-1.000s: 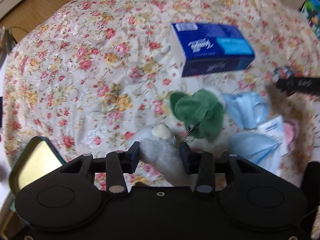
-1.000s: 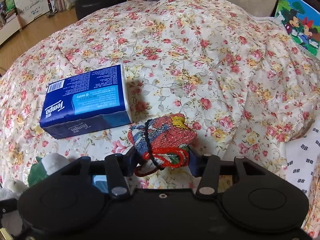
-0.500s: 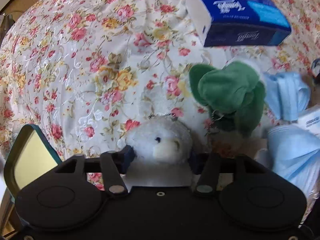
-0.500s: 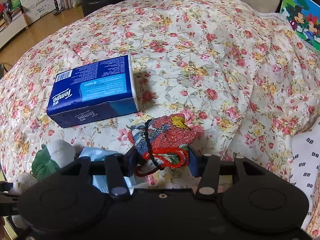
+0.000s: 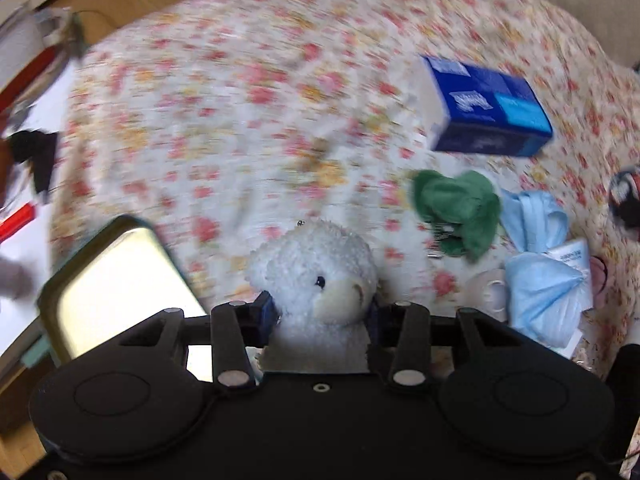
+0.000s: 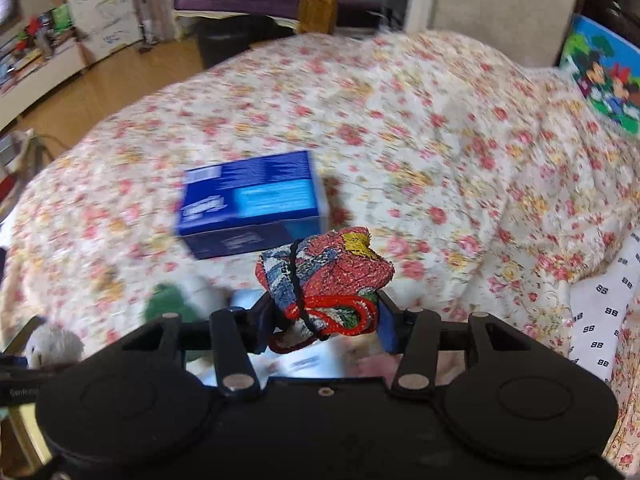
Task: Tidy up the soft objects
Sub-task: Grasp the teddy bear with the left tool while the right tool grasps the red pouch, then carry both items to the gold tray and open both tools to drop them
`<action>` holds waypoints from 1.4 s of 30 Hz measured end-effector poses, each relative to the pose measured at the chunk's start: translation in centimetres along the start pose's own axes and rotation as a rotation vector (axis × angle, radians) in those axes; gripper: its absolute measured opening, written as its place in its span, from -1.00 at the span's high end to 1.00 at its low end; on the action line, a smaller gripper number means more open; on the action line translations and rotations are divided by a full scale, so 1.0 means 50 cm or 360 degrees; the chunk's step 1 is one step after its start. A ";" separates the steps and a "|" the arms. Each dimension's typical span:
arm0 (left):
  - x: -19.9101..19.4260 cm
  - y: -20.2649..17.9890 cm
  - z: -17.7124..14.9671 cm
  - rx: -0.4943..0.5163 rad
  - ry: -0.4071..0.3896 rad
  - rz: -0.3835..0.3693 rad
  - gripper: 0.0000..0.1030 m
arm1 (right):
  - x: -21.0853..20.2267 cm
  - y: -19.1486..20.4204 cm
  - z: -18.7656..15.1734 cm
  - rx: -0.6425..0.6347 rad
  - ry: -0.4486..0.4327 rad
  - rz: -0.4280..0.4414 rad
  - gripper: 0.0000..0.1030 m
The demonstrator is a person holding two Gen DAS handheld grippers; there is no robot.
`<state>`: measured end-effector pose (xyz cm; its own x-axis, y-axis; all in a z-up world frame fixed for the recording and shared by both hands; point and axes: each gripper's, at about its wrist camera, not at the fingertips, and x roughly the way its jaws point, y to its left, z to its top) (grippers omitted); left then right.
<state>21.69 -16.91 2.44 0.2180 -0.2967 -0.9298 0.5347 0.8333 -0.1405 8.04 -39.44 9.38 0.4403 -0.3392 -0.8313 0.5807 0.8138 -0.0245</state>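
Left tongs point(image 5: 322, 312) angled steeply downward, clamped on a white plush, right tongs point(image 6: 326, 318) clamped on a patterned bundle

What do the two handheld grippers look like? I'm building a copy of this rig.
Both the left gripper and the right gripper are matte black: two round housings, slim link arms with silver pivot pins, and blue pads on the fingers.

A fuzzy white plush bear point(image 5: 320, 276), a coarse woven cloth pouch point(image 6: 326, 276), a glossy tissue pack point(image 5: 486, 108), sheeny floral quilt point(image 6: 440, 128).
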 end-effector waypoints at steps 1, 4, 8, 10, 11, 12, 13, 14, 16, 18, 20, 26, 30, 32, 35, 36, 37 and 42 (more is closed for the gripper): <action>-0.006 0.019 -0.006 -0.0030 -0.0024 0.0021 0.15 | -0.015 0.019 -0.009 -0.0029 -0.0010 0.0024 0.07; -0.021 0.084 -0.030 -0.0129 -0.0089 0.0112 0.15 | -0.054 0.090 -0.043 -0.0134 -0.0025 0.0104 0.06; -0.017 0.170 -0.063 -0.0258 -0.0122 0.0229 0.15 | -0.090 0.192 -0.094 -0.0280 0.0003 0.0228 0.06; -0.007 0.206 -0.077 -0.0325 -0.0118 0.0271 0.15 | -0.101 0.241 -0.116 -0.0337 0.0034 0.0300 0.06; -0.001 0.226 -0.082 -0.0364 -0.0113 0.0282 0.15 | -0.107 0.266 -0.129 -0.0360 0.0051 0.0334 0.06; 0.004 0.247 -0.088 -0.0405 -0.0110 0.0290 0.15 | -0.111 0.291 -0.141 -0.0384 0.0069 0.0367 0.06; 0.010 0.267 -0.093 -0.0441 -0.0107 0.0299 0.15 | -0.113 0.312 -0.151 -0.0407 0.0086 0.0397 0.06; 0.017 0.283 -0.096 -0.0471 -0.0103 0.0312 0.15 | -0.116 0.335 -0.161 -0.0432 0.0101 0.0421 0.06; 0.025 0.315 -0.102 -0.0513 -0.0104 0.0348 0.15 | -0.122 0.379 -0.185 -0.0481 0.0124 0.0462 0.06; 0.034 0.336 -0.101 -0.0536 -0.0107 0.0379 0.15 | -0.121 0.417 -0.206 -0.0519 0.0158 0.0499 0.06; 0.045 0.352 -0.101 -0.0540 -0.0112 0.0396 0.15 | -0.116 0.448 -0.223 -0.0545 0.0191 0.0522 0.06; 0.090 0.380 -0.109 -0.0516 -0.0044 0.0360 0.15 | -0.090 0.514 -0.263 -0.0634 0.0238 0.0500 0.06; 0.098 0.390 -0.112 -0.0521 -0.0016 0.0347 0.14 | -0.062 0.543 -0.277 -0.0659 0.0273 0.0502 0.06; 0.100 0.395 -0.112 -0.0544 -0.0002 0.0325 0.14 | -0.052 0.556 -0.287 -0.0667 0.0287 0.0506 0.06; 0.099 0.393 -0.112 -0.0549 -0.0002 0.0298 0.13 | -0.042 0.567 -0.301 -0.0674 0.0302 0.0492 0.06; 0.097 0.391 -0.112 -0.0544 -0.0008 0.0299 0.12 | -0.037 0.569 -0.304 -0.0678 0.0310 0.0491 0.06; 0.095 0.388 -0.112 -0.0537 -0.0016 0.0300 0.12 | -0.033 0.568 -0.306 -0.0677 0.0322 0.0491 0.05; 0.089 0.387 -0.112 -0.0526 -0.0037 0.0322 0.11 | -0.028 0.570 -0.314 -0.0684 0.0338 0.0493 0.05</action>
<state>28.45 0.52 -6.33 0.3126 -0.1181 -0.9425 0.1877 0.9804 -0.0606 13.22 -8.38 1.14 0.3724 0.0123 -0.9280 0.0958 0.9941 0.0516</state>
